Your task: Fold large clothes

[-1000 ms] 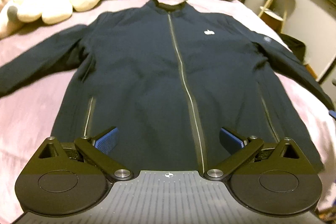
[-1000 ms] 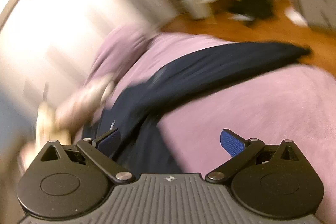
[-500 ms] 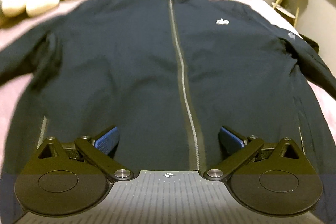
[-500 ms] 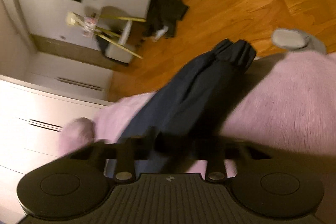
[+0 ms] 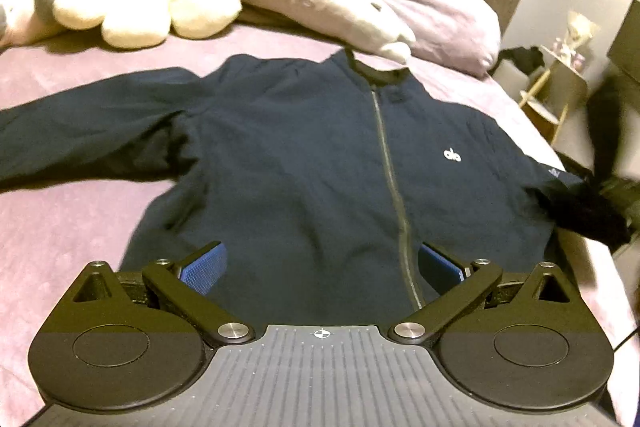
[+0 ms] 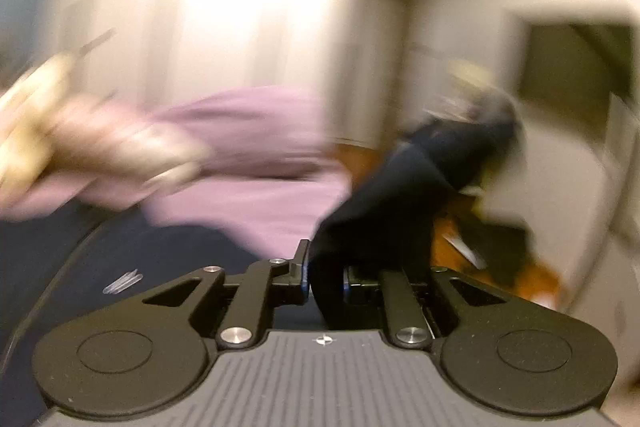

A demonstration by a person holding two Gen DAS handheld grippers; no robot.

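A small white "alo" logo [image 5: 452, 155] sits on the chest of the navy jacket [image 5: 320, 163], ahead and right of the left gripper [image 5: 320, 265], whose jaws stand released above the hem, astride the zipper [image 5: 394, 187]. The jacket lies front-up on the purple bedspread [image 5: 60, 227], with bare cover left of the jaws. The right gripper [image 6: 325, 279], just closed, is clenched on the dark sleeve [image 6: 400, 195], which rises ahead of it near the bed's edge; that view is blurred.
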